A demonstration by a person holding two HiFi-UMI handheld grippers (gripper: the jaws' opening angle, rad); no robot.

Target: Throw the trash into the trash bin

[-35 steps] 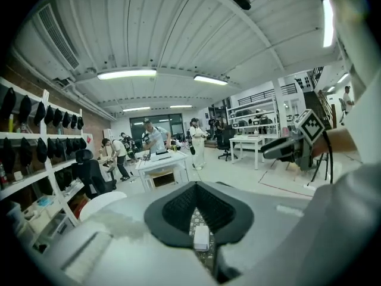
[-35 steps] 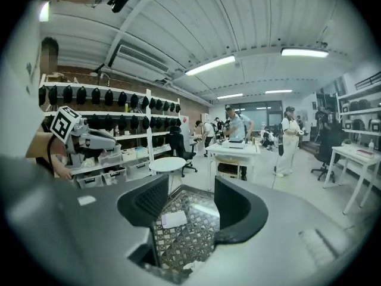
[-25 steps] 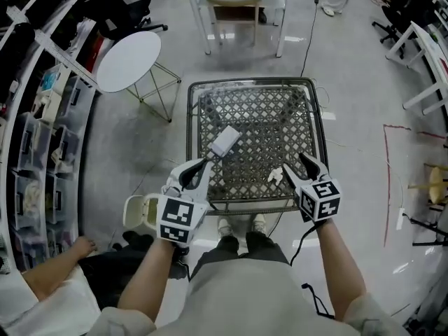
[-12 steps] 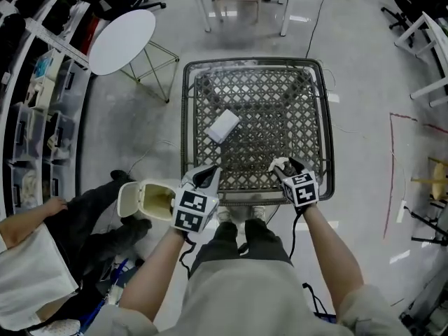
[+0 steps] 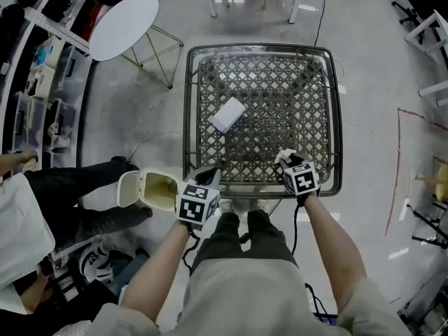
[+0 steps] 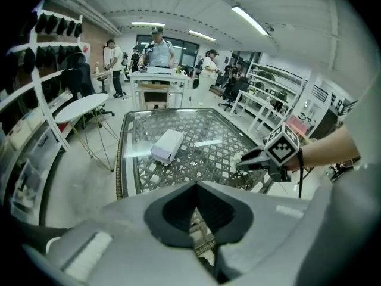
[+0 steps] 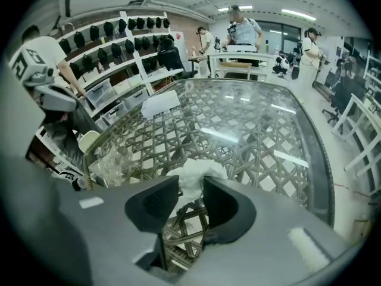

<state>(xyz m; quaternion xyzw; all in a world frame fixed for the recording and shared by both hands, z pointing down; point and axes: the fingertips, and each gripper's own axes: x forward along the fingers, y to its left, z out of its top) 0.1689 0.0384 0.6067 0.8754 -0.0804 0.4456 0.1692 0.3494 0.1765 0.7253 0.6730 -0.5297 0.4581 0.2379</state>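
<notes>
A crumpled white paper wad (image 5: pixel 283 157) (image 7: pixel 193 170) lies near the front right edge of the glass-topped lattice table (image 5: pixel 262 54). My right gripper (image 5: pixel 288 165) (image 7: pixel 190 186) points down at it. Its jaws are closing with the wad between them, touching both pads. My left gripper (image 5: pixel 208 177) (image 6: pixel 195 186) hangs over the table's front left edge, its tips together and nothing held. A white box (image 5: pixel 227 113) (image 6: pixel 167 146) rests mid-table. The cream trash bin (image 5: pixel 130 189) stands open on the floor, left of the left gripper.
Crumpled clear plastic (image 7: pixel 110 159) lies at the table's front left corner. A person in dark trousers (image 5: pixel 84 198) sits right beside the bin. A round white side table (image 5: pixel 124 26) stands at the back left, shelves (image 5: pixel 35 89) along the left wall.
Both grippers have come down toward the table's front edge. The right jaws have narrowed around the paper wad. The person at left has shifted beside the bin.
</notes>
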